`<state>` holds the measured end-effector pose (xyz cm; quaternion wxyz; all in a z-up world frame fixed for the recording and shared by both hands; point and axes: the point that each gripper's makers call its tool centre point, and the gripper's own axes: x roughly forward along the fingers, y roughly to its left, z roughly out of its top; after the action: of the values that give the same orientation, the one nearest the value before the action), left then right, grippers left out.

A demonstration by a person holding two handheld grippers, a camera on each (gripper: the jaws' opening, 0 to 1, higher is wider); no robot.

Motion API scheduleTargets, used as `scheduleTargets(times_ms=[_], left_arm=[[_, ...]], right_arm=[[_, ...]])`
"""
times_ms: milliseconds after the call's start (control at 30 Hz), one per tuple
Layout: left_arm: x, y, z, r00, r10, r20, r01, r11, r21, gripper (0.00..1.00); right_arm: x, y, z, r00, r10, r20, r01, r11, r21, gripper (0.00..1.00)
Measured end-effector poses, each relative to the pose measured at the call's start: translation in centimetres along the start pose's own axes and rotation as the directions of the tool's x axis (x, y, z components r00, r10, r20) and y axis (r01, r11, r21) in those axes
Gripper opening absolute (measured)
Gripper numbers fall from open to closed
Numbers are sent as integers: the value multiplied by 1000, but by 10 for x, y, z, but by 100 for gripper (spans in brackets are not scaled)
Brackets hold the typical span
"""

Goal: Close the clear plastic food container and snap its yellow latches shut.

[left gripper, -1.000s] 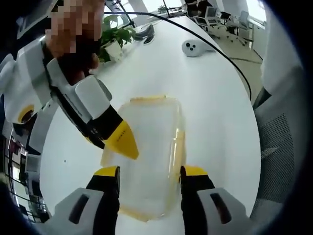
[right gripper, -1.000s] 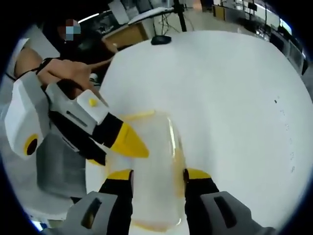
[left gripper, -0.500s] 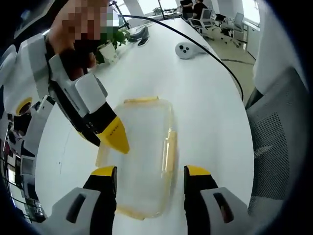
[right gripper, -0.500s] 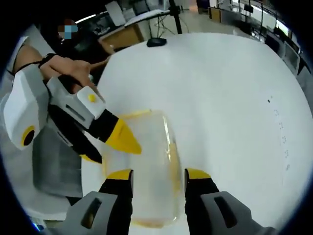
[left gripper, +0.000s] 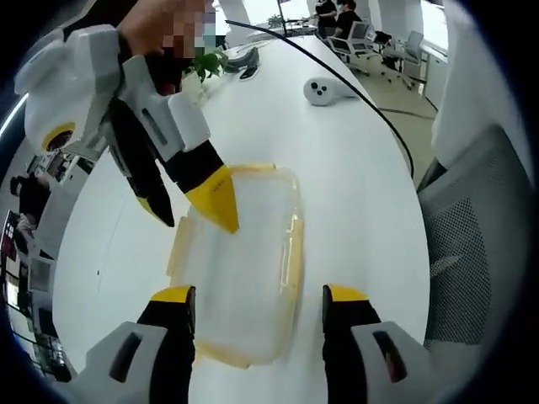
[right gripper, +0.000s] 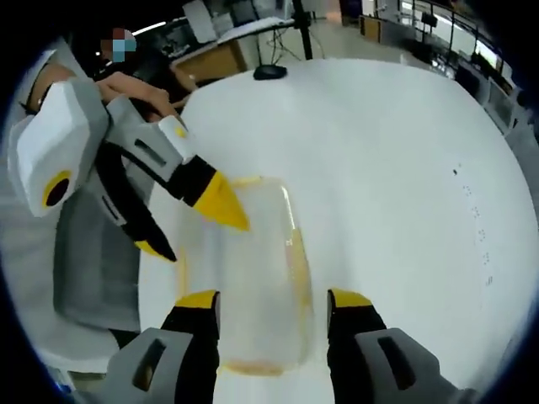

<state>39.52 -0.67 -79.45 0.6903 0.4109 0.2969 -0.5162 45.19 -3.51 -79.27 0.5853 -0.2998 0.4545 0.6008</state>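
Both pairs of jaws stand wide apart and hold nothing: the left gripper (left gripper: 259, 296) hangs over the near end of the clear plastic food container (left gripper: 240, 273), and the right gripper (right gripper: 273, 300) does the same from the opposite side. In the left gripper view the right gripper comes in from the upper left, its yellow tips spread, one tip reaching over the container's far left corner; whether it touches the lid I cannot tell. In the right gripper view the left gripper (right gripper: 195, 223) enters likewise, one yellow tip over the lid's far corner and the other out past the container's edge. The container lies flat on the white counter (left gripper: 354, 185), roughly midway between the two grippers, with its lid apparently already seated on the base. The yellow latches (left gripper: 294, 250) show along the long side, at the far end and at the near end; they look to lie flared outward rather than folded down, though the clear plastic makes that hard to judge. So, as I read it, the closing is likely done and the latching is what remains, with no latch under either gripper's jaws at this moment. A potted plant (left gripper: 205, 65) and a small white device (left gripper: 326, 89) sit well apart at the counter's far end.
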Motion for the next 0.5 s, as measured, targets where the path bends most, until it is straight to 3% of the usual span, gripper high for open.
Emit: scheduleTargets(times_ms=[500], left_arm=[[-3, 12, -12, 1000, -4, -27, 3, 999, -32, 70]], right_arm=[[-7, 8, -14, 1000, -21, -2, 21, 1000, 5, 56]])
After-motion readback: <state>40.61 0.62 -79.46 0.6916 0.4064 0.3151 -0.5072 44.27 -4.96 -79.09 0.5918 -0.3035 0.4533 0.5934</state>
